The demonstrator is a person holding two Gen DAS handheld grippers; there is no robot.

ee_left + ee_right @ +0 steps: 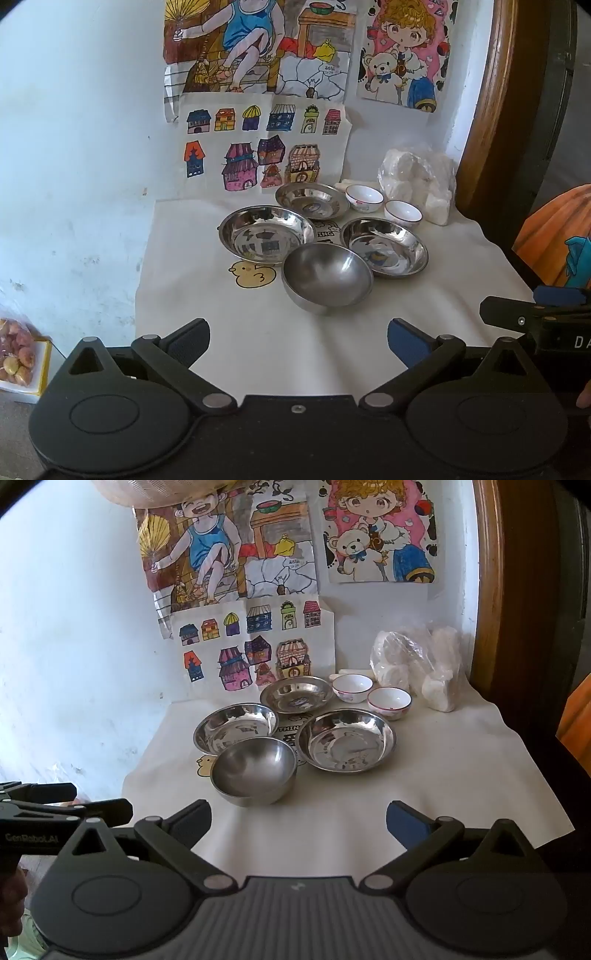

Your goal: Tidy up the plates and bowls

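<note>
On a white cloth stand a deep steel bowl at the front, three shallow steel plates, left, back and right, and two small white ceramic bowls at the back right. My left gripper is open and empty, just short of the steel bowl. My right gripper is open and empty, short of the right plate. Each gripper shows at the edge of the other's view.
A clear plastic bag of white items lies at the back right corner. Children's drawings hang on the wall behind. A wooden frame borders the right. A bag of fruit sits low at left.
</note>
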